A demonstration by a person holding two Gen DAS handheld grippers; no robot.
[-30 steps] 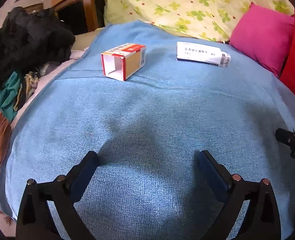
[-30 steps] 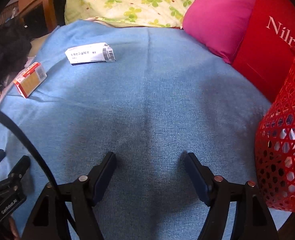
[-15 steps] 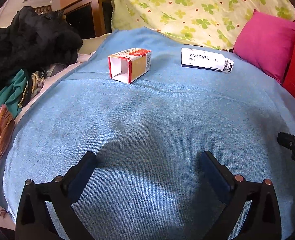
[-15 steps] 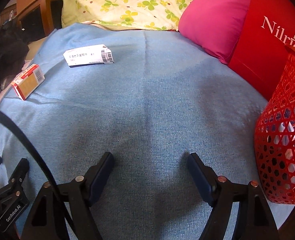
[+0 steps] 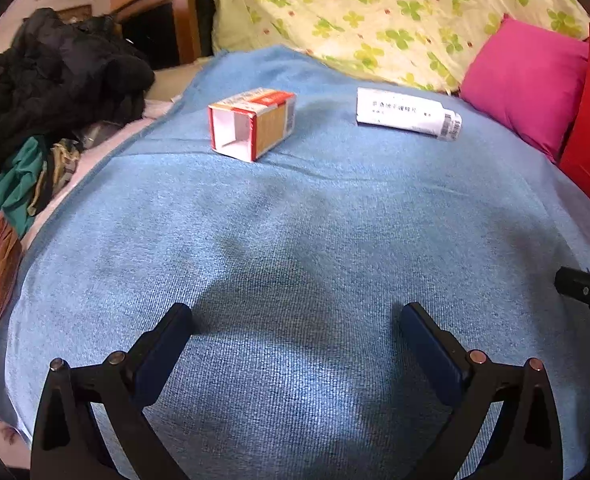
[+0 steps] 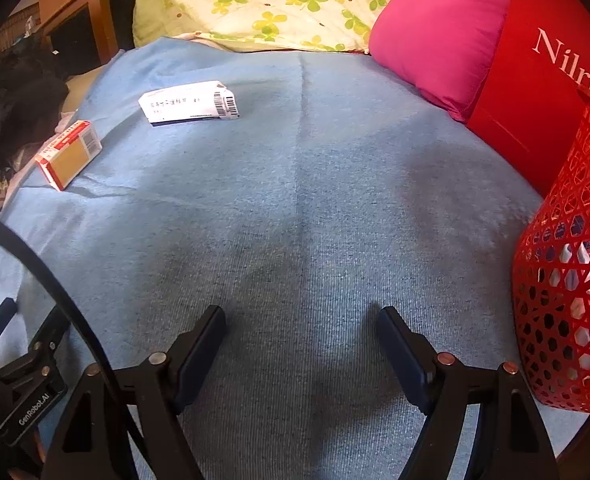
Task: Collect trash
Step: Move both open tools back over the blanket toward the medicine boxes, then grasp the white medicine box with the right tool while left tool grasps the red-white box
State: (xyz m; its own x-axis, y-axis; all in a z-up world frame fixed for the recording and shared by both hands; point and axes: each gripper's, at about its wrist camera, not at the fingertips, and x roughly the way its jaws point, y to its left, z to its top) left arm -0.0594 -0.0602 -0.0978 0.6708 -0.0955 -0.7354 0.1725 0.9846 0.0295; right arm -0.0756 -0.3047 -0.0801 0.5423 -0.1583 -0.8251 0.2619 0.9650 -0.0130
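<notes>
Two pieces of trash lie at the far side of a blue blanket (image 5: 295,220): an empty red-and-white carton (image 5: 255,124) (image 6: 69,152) with its open end facing me, and a flat white medicine box (image 5: 407,114) (image 6: 189,106) to its right. My left gripper (image 5: 297,312) hovers open over bare blanket, well short of both. My right gripper (image 6: 301,314) is open too, with nothing between its fingers. A red mesh basket (image 6: 567,280) holding several scraps stands just to its right.
A pink pillow (image 6: 435,28) and a red paper bag (image 6: 535,80) line the right side. A clover-print pillow (image 5: 375,8) lies at the back. Dark and coloured clothes (image 5: 55,80) are piled off the blanket's left edge, beside a wooden cabinet (image 5: 155,20).
The right gripper's jaws stand slightly wider than a second ago. Both hands and the two boxes stay where they were.
</notes>
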